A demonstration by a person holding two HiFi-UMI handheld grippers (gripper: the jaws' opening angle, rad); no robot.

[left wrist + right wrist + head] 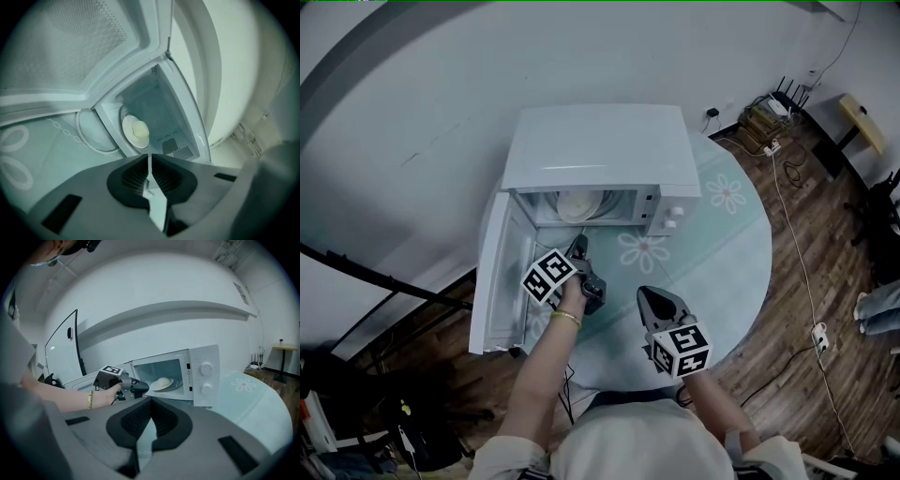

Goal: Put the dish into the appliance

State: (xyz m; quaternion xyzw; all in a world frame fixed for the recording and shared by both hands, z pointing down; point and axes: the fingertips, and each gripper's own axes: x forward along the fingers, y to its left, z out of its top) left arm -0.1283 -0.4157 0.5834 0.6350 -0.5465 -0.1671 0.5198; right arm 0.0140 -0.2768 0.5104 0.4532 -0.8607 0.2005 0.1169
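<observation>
A white microwave [600, 150] stands on the round table [727, 258] with its door [492, 281] swung open to the left. Inside, a white dish [578, 205] carrying a pale lump of food rests on the turntable; it also shows in the left gripper view as the dish [136, 132] and in the right gripper view as the dish [162, 383]. My left gripper [578, 246] hovers just before the opening, its jaws a narrow slit apart and empty [149, 157]. My right gripper [649, 295] hangs back over the table, shut and empty [150, 401], looking at the left gripper [140, 387].
The open door [70, 56] juts out past the table's left edge. The microwave's control panel with two knobs [206, 376] sits right of the opening. Cables and a power strip [820, 337] lie on the wooden floor to the right, and someone's feet [877, 309] show at the right edge.
</observation>
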